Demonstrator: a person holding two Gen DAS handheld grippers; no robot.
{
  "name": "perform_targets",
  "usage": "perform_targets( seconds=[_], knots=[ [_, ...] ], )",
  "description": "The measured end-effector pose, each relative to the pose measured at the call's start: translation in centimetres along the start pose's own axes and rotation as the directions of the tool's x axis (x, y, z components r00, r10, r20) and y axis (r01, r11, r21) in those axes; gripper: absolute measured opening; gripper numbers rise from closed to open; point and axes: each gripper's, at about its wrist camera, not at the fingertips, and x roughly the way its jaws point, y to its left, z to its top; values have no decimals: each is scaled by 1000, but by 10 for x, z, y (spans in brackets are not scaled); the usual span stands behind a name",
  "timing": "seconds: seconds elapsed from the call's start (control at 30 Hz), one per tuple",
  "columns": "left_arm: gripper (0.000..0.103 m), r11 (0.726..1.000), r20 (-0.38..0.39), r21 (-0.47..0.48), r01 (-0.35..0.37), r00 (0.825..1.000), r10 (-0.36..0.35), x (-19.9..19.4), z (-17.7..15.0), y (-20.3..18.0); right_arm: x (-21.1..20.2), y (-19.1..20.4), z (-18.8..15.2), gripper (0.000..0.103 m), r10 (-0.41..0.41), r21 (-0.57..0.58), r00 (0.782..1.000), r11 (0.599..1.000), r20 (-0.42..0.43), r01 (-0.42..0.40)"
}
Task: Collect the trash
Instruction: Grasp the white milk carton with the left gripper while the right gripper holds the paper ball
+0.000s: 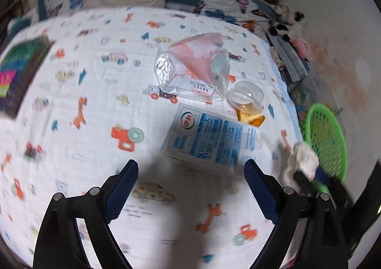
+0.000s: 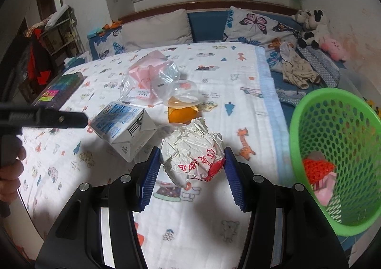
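Right gripper (image 2: 190,169) clamps crumpled wrapper (image 2: 193,152) (beside green basket (image 2: 307,111)); left gripper (image 1: 191,169) spread, empty.

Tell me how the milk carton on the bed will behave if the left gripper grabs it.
The milk carton lies on its side with flat faces, so it probably won't roll. Its creased gable end hints it is empty, so likely light and apt to dent under squeeze. The open left gripper looks barely wider than it; the soft bedsheet may let it shift.
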Motion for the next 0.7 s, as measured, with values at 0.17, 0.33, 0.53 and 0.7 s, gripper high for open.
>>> perform_targets(
  seconds=[0.17, 0.33, 0.53, 0.7],
  knots=[
    [87, 990, -29, -142, 6, 1000, -10, 10, 11, -4, -7, -8, -8, 54, 9, 4, 1000, 1000, 9, -9],
    [87, 958, -86, -286, -12, 996, -14, 26, 18, -6, -12, -16, -13, 54, 15, 13, 1000, 1000, 12, -15],
    [87, 912, -97, -408, -44, 995, 5, 38, 25, -5, -14, -29, -17, 54, 21, 33, 1000, 999, 13, -21],
    [88, 876, -121, -477, -66, 993, 9, 49, 31, -1, -14, -37, -22, 54, 24, 46, 1000, 999, 9, -24]
  ],
)
